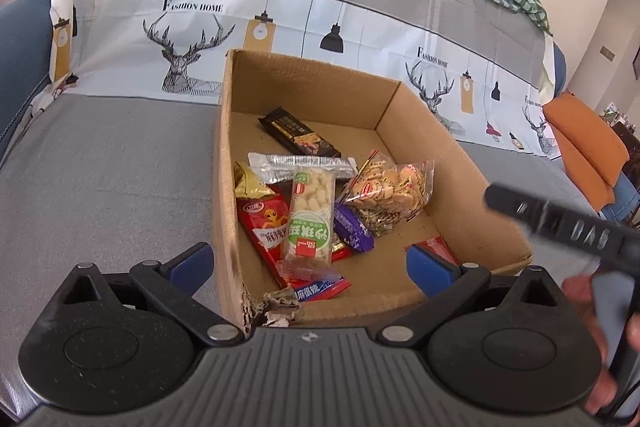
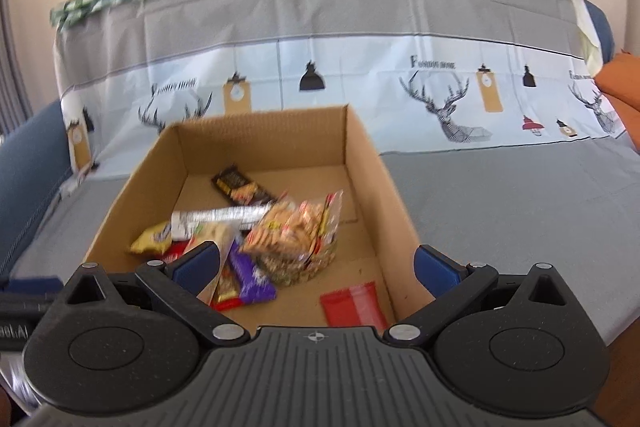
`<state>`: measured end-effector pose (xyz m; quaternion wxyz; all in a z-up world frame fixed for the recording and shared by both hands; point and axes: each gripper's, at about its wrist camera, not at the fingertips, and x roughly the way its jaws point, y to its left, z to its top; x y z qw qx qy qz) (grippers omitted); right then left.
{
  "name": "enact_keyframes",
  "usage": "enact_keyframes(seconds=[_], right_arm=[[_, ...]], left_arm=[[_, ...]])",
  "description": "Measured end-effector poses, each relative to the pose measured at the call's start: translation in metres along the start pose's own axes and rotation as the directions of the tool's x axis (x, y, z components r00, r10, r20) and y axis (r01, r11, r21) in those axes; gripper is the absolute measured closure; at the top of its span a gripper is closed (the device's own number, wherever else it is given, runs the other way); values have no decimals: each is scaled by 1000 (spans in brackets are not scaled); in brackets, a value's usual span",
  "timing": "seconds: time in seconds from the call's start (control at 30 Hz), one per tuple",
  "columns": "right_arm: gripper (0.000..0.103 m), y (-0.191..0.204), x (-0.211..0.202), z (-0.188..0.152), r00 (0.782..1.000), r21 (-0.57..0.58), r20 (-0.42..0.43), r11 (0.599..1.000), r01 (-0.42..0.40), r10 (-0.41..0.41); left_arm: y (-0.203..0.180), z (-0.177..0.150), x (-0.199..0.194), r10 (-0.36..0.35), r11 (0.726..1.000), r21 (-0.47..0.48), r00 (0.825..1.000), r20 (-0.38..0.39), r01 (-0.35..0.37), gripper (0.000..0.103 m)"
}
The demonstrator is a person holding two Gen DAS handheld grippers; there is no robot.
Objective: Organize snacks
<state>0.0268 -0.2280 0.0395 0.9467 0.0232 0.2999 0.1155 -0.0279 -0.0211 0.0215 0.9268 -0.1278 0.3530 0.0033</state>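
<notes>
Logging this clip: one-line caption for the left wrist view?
Open left gripper hovers over a cardboard box of snack packets on a gray-covered sofa.

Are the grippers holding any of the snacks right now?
No. The left gripper and right gripper are both open with nothing between their fingers. The snacks all lie in the cardboard box.
</notes>
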Motion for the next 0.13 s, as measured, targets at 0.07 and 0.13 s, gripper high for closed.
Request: enact_keyframes(seconds=[0.07,0.13], right_arm=[[1,-15,-5,12,999,52,49,999,-6,3],[1,-35,-7,26,992,110,123,994,-18,5]], left_arm=[[0,1,-4,-3,1000,11,1000,31,3,1],[0,3,-8,-7,1000,16,999,53,6,1]])
